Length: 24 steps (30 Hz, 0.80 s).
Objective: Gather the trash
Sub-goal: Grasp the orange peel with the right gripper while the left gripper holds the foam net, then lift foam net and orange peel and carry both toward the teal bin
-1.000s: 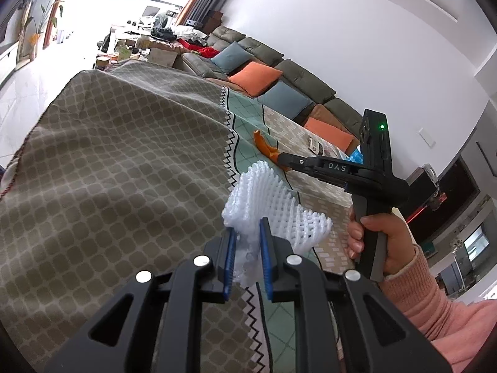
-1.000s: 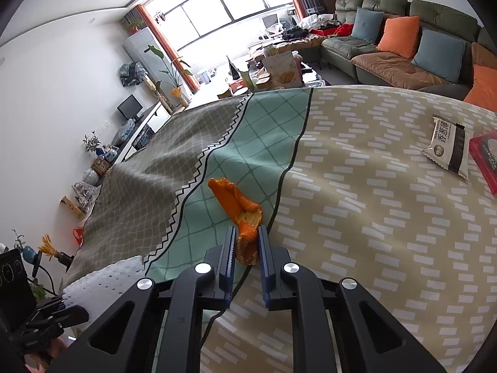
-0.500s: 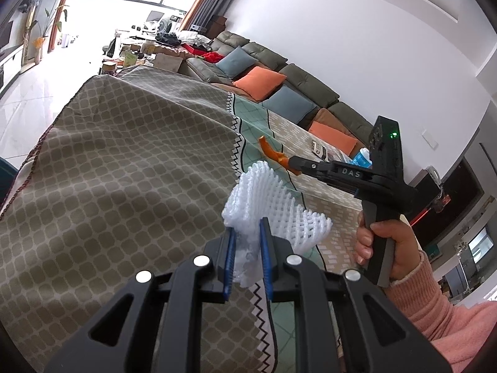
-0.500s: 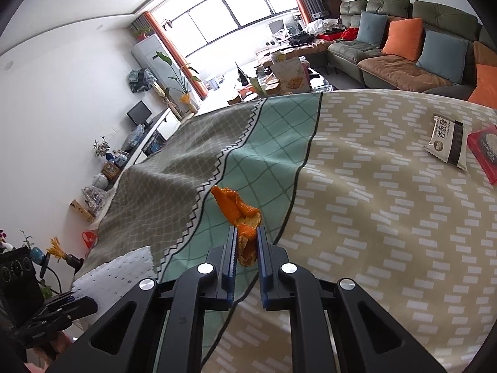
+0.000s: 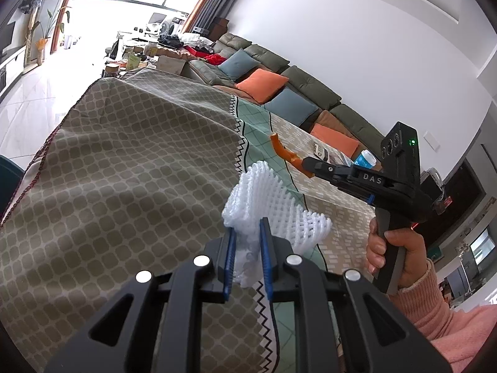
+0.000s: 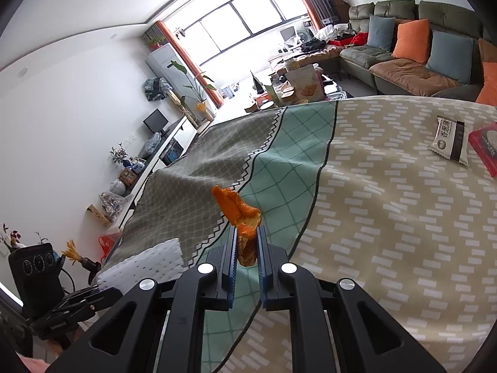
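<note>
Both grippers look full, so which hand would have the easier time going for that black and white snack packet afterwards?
Probably the right: the snack packet lies on its side of the tablecloth, though its jaws hold orange peel.

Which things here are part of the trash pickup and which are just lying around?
Part of the job:
- white foam net, held in left gripper
- orange peel, held in right gripper

Lying about:
- snack packet
- red box
- sofa cushions

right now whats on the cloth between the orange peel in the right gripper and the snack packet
Nothing: in the right wrist view only bare tablecloth lies between the orange peel in the right gripper and the snack packet.
</note>
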Motion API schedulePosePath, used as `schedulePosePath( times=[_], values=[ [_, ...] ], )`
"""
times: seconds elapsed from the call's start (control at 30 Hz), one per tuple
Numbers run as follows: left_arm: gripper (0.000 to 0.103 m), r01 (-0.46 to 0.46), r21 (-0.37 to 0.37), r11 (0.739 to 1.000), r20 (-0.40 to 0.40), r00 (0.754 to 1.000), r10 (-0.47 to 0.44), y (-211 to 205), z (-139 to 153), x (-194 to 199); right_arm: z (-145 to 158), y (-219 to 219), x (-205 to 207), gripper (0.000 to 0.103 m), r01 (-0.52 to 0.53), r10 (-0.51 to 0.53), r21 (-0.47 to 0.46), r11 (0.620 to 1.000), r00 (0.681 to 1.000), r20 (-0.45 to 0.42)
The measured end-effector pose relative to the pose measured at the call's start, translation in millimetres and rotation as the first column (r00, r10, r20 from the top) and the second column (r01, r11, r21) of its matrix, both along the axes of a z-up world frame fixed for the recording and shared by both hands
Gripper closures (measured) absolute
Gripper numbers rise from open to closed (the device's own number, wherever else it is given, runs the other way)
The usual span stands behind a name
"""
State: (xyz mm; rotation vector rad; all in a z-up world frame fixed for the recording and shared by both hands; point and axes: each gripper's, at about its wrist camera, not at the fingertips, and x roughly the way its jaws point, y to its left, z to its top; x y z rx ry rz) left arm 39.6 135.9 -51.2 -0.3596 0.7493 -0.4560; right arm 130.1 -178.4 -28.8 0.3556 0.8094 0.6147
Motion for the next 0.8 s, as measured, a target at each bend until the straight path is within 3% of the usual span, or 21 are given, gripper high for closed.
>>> schedulePosePath(
  times=[0.8],
  values=[
    [0.087, -0.02, 0.016, 1.0, 0.017, 1.0, 0.02, 0, 5, -5, 2, 6, -18, 0.091, -0.04, 0.039, 0.078, 0.996, 0.999, 0.019]
  ],
)
